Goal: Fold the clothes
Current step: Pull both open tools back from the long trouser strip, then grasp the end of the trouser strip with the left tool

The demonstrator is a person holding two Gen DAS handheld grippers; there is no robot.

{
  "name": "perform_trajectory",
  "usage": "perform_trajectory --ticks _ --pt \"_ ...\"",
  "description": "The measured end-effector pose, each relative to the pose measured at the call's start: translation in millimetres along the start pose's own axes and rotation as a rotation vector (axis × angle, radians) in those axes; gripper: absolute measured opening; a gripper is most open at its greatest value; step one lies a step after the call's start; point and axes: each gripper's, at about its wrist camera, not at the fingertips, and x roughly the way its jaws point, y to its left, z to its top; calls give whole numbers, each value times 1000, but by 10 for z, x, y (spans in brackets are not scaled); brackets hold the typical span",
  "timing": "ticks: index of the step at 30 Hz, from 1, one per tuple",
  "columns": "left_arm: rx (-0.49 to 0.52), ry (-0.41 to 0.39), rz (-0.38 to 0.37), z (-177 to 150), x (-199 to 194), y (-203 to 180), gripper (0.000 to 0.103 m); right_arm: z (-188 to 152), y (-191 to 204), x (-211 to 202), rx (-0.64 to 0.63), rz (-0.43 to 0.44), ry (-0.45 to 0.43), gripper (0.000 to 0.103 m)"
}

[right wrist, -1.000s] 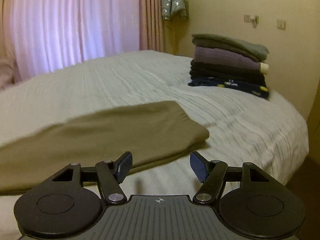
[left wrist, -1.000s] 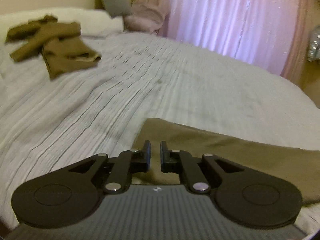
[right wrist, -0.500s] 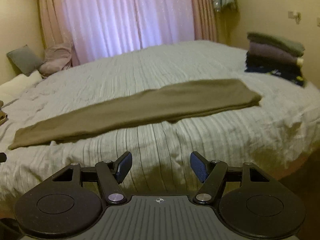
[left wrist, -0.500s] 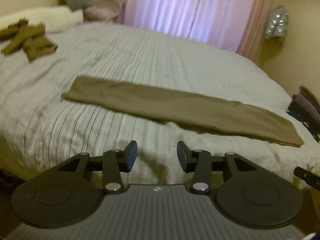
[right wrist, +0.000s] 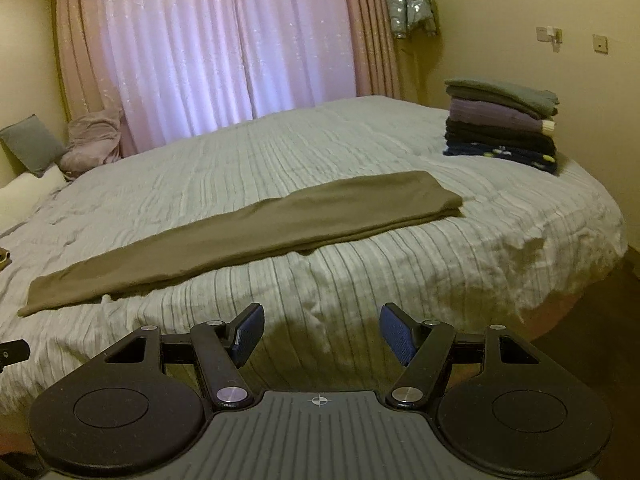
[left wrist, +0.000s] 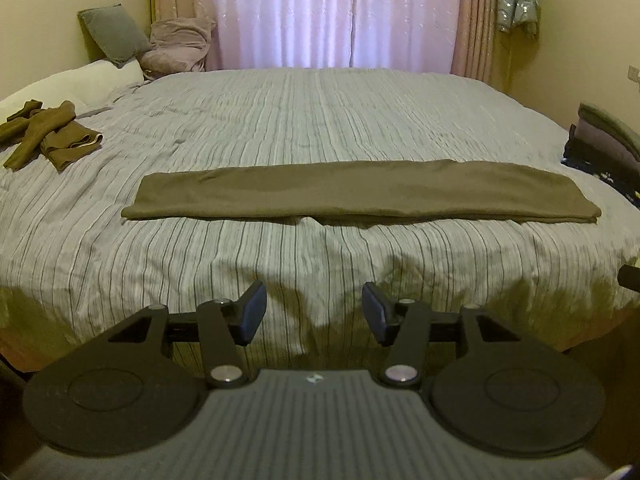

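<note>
The olive garment (left wrist: 360, 192) lies crosswise ahead on the bed (left wrist: 320, 120) — left gripper (left wrist: 314, 312) and right gripper (right wrist: 322, 334) spread wide, empty, each nearer its own end.

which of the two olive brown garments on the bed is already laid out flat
The long olive strip across the bed's near edge, smooth and straight; the other olive garment lies crumpled near the pillows.

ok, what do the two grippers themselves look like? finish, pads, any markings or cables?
Both match. The left gripper and right gripper are matte black, with two angled linkage fingers on silver pivot screws, blue textured pads, round discs either side and a ribbed grey centre plate bearing a small crosshair mark. No cables, hands or sleeves visible.
</note>
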Motion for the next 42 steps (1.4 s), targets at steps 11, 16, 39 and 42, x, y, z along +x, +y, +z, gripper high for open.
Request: perform_trajectory --ticks 11,16,39,42 --pt "70 13 -34 -48 25 -171 51 -102 -166 -206 35 -46 -21 68" --pt "96 29 -49 -19 141 -244 51 -81 -244 -207 50 -66 -22 68" --pt "-385 177 -106 155 1129 694 48 122 -875 871 177 -81 135 68" --pt "-596 147 -126 161 1244 1150 42 171 -827 977 158 -90 160 68"
